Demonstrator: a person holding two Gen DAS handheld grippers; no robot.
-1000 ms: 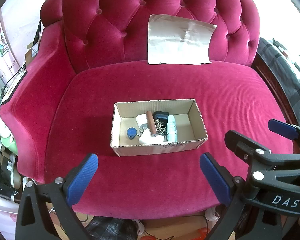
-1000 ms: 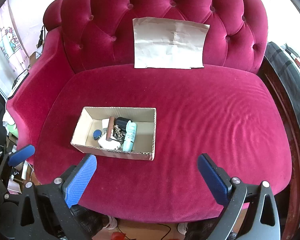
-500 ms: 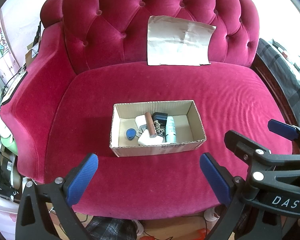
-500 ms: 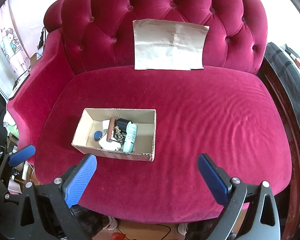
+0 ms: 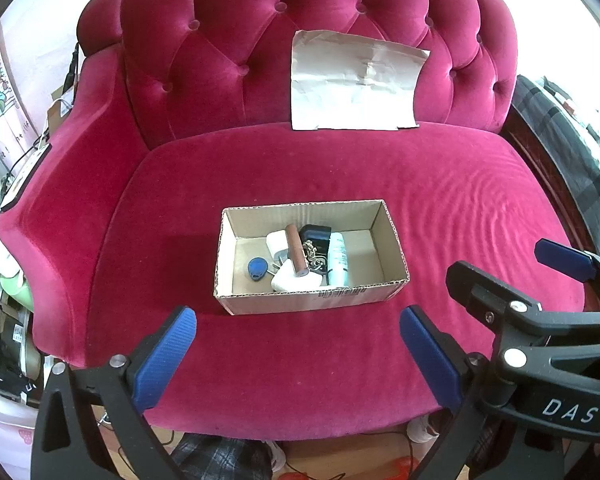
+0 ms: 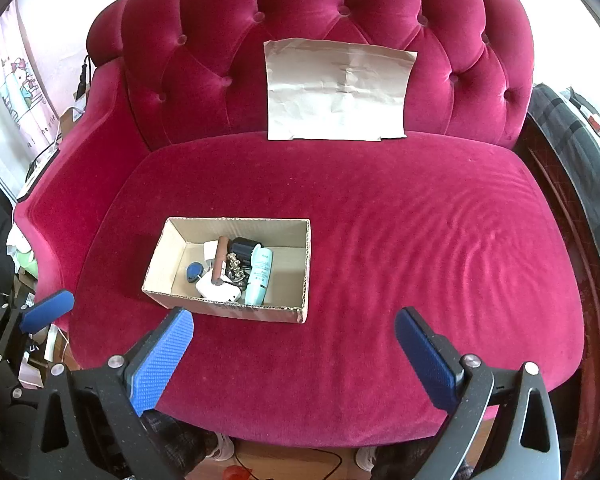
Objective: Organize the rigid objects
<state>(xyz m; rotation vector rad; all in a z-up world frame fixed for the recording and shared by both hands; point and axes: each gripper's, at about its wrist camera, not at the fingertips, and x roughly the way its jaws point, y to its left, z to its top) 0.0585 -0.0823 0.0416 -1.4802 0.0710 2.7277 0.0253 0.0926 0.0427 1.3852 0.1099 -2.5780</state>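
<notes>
A small open cardboard box [image 5: 236, 240] [image 6: 306, 264] sits on the red velvet sofa seat. Inside lie a blue key fob [image 5: 257, 269] [image 6: 193, 271], a brown cylinder [image 5: 296, 250] [image 6: 219, 258], white adapters [image 5: 294, 280] [image 6: 217, 291], a black item [image 5: 316, 234] [image 6: 242, 249], a metal chain [image 5: 313, 254] [image 6: 236, 272] and a pale tube [image 5: 337, 258] [image 6: 260, 276]. My left gripper [image 5: 298, 354] is open and empty, in front of the box. My right gripper [image 6: 294, 354] is open and empty, in front and right of the box; it also shows in the left wrist view [image 5: 540, 280].
A creased sheet of paper [image 5: 354, 88] [image 6: 336, 94] leans against the tufted sofa back [image 6: 204, 80]. The sofa arm [image 5: 60, 184] rises at the left. Clutter and cables lie on the floor at the left. A dark wooden edge and plaid fabric [image 6: 580, 148] stand at the right.
Both views shift very slightly; the box sits a touch lower and nearer in them. Both grippers stay open and nothing in the box has moved.
</notes>
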